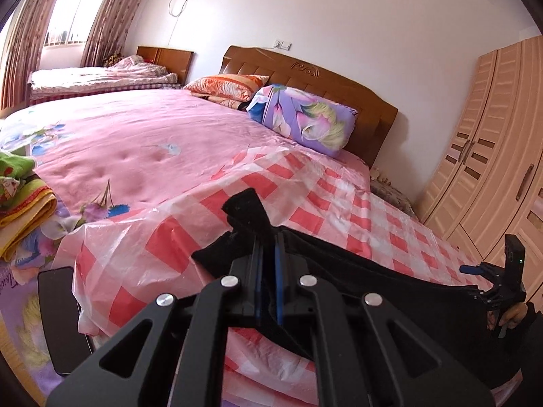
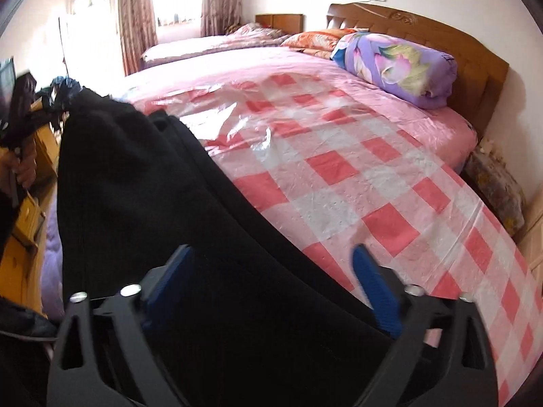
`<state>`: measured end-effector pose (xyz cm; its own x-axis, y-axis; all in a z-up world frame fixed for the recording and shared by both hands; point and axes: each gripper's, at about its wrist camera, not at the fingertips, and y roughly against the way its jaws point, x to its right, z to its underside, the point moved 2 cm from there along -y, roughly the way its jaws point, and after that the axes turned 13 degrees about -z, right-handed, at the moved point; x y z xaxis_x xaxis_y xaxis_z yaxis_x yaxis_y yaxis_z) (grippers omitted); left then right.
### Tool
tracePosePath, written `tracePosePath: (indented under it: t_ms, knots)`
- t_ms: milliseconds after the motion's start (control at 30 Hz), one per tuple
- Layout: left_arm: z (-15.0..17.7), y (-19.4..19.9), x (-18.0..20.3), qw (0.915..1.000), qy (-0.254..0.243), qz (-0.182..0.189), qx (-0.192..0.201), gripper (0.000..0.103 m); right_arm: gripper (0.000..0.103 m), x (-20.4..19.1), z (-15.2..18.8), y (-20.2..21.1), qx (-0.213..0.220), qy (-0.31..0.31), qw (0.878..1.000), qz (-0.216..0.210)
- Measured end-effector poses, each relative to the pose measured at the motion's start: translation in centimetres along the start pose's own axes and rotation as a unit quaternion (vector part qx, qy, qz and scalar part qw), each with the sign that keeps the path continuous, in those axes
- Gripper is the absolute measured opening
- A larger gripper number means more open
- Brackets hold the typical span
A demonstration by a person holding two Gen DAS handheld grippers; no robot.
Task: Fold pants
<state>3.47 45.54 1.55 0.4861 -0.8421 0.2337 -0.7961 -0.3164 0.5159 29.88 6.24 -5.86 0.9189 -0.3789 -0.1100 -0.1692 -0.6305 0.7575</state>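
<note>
- Left wrist view, lower centre: the left gripper has its jaws nearly closed, pinching an edge of the black pants.
- The pants stretch rightward above the checked plastic sheet.
- Right wrist view, lower centre: the right gripper has its jaws spread wide around the fabric, gripping nothing.

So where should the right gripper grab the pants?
On the edge of the pants lying between its open jaws, coming in from the near side of the bed. The left gripper already pinches the other end, so the cloth hangs stretched between them over the checked sheet.
</note>
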Motion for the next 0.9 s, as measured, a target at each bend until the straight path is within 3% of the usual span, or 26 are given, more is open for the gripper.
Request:
tracePosePath:
  t_ms: [133, 167, 200, 267, 367, 433, 533, 600, 700, 767, 833, 900]
  knots:
    - [-2.0, 2.2, 2.8, 0.9992, -0.002, 0.024, 0.03, 0.005, 0.053, -0.2, 0.9, -4.2, -0.081, 0.034, 0.996, -0.01]
    - [-2.6, 2.4, 3.3, 0.9989, -0.006, 0.03, 0.035, 0.005, 0.05, -0.3, 1.0, -4.2, -0.068, 0.039, 0.997, -0.011]
    - [-3.3, 2.5, 3.9, 0.9985, -0.01, 0.037, 0.04, 0.005, 0.029, -0.2, 1.0, -4.1, -0.063, 0.035, 0.997, -0.02]
    - [-4.6, 2.7, 4.9, 0.9975, -0.02, 0.048, 0.048, 0.005, 0.009, -1.1, 0.9, -3.7, -0.052, 0.058, 0.997, 0.005]
    - [-6.9, 3.9, 7.1, 0.9938, -0.04, 0.066, 0.08, 0.005, 0.007, -2.7, 0.6, -2.2, -0.029, 0.092, 0.994, 0.056]
    - [-7.9, 4.9, 7.9, 0.9908, -0.048, 0.074, 0.103, 0.005, 0.007, -2.8, -0.3, 0.1, 0.008, 0.091, 0.992, 0.082]
    - [-8.7, 5.5, 7.9, 0.9892, -0.038, 0.073, 0.121, 0.005, 0.007, -1.3, -1.4, 1.5, 0.027, 0.075, 0.992, 0.1]
    - [-8.0, 4.3, 6.6, 0.9924, -0.023, 0.058, 0.106, 0.005, 0.007, 0.0, -1.2, 0.1, 0.007, 0.059, 0.995, 0.085]
    - [-5.4, 0.6, 3.6, 0.9981, 0.013, 0.04, 0.045, 0.005, 0.007, 0.9, -0.1, -3.8, -0.04, 0.048, 0.996, 0.067]
    - [-2.9, -2.6, 1.8, 0.9996, 0.02, 0.017, -0.006, 0.005, 0.013, 1.1, 0.2, -4.6, -0.021, 0.038, 0.997, 0.069]
    - [-0.8, -4.7, 0.6, 0.999, 0.02, 0.002, -0.04, 0.005, 0.018, 2.2, -0.1, -4.2, -0.011, -0.012, 0.999, 0.051]
    - [0.3, -5.3, -0.7, 0.9986, 0.025, -0.002, -0.047, 0.005, 0.035, 2.8, 0.0, -3.7, -0.007, -0.026, 0.998, 0.053]
